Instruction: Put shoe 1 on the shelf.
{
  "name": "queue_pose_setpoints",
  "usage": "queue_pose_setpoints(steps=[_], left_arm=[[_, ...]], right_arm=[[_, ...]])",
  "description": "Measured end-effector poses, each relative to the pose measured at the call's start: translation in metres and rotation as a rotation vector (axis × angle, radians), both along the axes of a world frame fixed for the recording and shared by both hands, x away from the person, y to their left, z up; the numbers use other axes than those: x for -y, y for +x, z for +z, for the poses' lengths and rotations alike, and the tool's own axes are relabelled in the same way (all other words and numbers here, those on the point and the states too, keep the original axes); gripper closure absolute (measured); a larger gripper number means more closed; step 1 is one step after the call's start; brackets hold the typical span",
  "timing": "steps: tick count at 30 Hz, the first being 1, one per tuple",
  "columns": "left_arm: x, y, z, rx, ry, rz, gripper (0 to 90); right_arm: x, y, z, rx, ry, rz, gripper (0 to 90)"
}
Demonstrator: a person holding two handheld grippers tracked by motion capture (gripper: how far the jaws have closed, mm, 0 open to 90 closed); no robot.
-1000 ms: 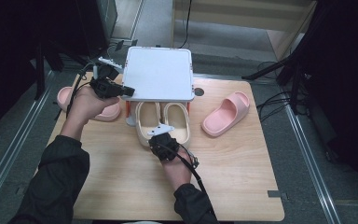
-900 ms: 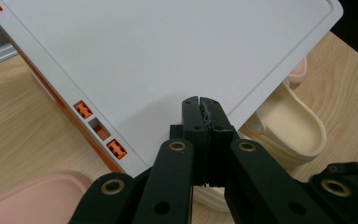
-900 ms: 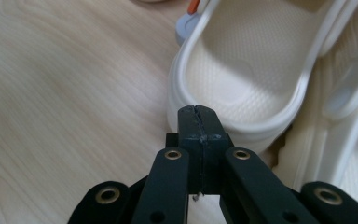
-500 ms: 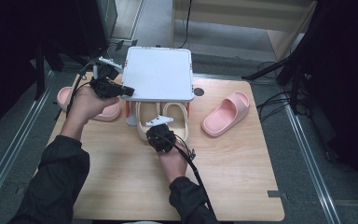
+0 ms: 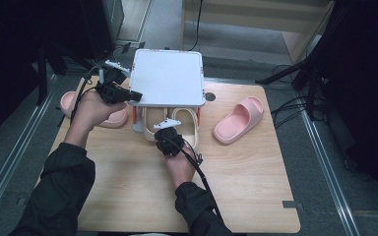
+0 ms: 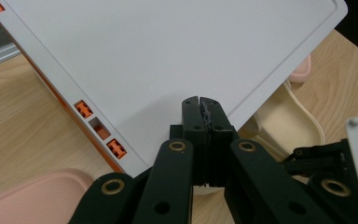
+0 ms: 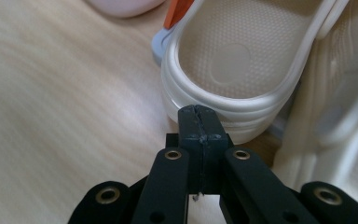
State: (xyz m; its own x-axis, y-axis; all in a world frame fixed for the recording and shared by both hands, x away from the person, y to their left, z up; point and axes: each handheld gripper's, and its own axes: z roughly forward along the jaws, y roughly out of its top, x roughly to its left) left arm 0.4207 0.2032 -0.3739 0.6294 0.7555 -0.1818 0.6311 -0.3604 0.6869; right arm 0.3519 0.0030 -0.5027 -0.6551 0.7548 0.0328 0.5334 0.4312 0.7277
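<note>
A white shelf rack (image 5: 167, 78) with orange legs stands at the table's far middle. Two cream slippers (image 5: 174, 123) lie side by side under it, heels toward me. My right gripper (image 5: 170, 133) is shut, and its tip (image 7: 196, 111) touches the heel rim of the left cream slipper (image 7: 233, 60). The second cream slipper (image 7: 335, 116) lies just to the right. My left gripper (image 5: 128, 96) is shut with nothing between the jaws, and its tip (image 6: 200, 100) rests on the rack top (image 6: 168, 51) near its front left corner.
One pink slipper (image 5: 238, 119) lies on the wooden table (image 5: 256, 187) to the right of the rack. Another pink slipper (image 5: 96, 114) sits left of the rack, partly under my left hand. Dark floor, rails and cables surround the table.
My right gripper has moved forward toward the rack, and the cream slippers sit deeper under it. The left gripper has stayed on the rack's corner.
</note>
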Motion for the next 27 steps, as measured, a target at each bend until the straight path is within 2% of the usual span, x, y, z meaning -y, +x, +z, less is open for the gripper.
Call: queue_pose_setpoints(steps=[3,8,10,11,13,14,17,23,26,27], left_arm=[[-0.001,0.0,0.0,-0.001,0.0,-0.003,89.5],[-0.001,0.0,0.0,-0.001,-0.003,-0.002,89.4],[-0.001,0.0,0.0,0.004,0.0,-0.003,89.5],[-0.001,0.0,0.0,0.006,0.003,-0.005,89.5],[-0.001,0.0,0.0,0.006,0.003,-0.006,89.5],[-0.001,0.0,0.0,0.006,0.002,-0.005,89.5],[-0.001,0.0,0.0,0.006,0.003,-0.003,89.5],[-0.001,-0.001,-0.001,0.008,-0.003,0.001,89.4],[-0.001,-0.001,-0.001,0.007,-0.005,0.003,89.5],[-0.001,-0.001,-0.001,0.007,-0.005,0.003,89.4]], right_arm=[[-0.003,0.006,0.0,-0.005,0.012,-0.016,90.0],[-0.013,0.023,0.001,-0.012,0.0,-0.041,90.0],[-0.013,0.025,0.001,-0.016,0.004,-0.042,90.0],[-0.011,0.023,0.003,-0.049,0.033,-0.037,90.0],[-0.01,0.021,0.004,-0.055,0.037,-0.033,90.0],[-0.005,0.011,0.007,-0.032,0.048,-0.018,90.0],[0.004,-0.001,0.011,-0.026,0.055,-0.01,90.0],[0.034,-0.027,0.015,-0.03,0.066,-0.01,90.0],[0.052,-0.042,0.012,-0.036,0.063,-0.005,90.0],[0.052,-0.042,0.012,-0.036,0.063,-0.005,90.0]])
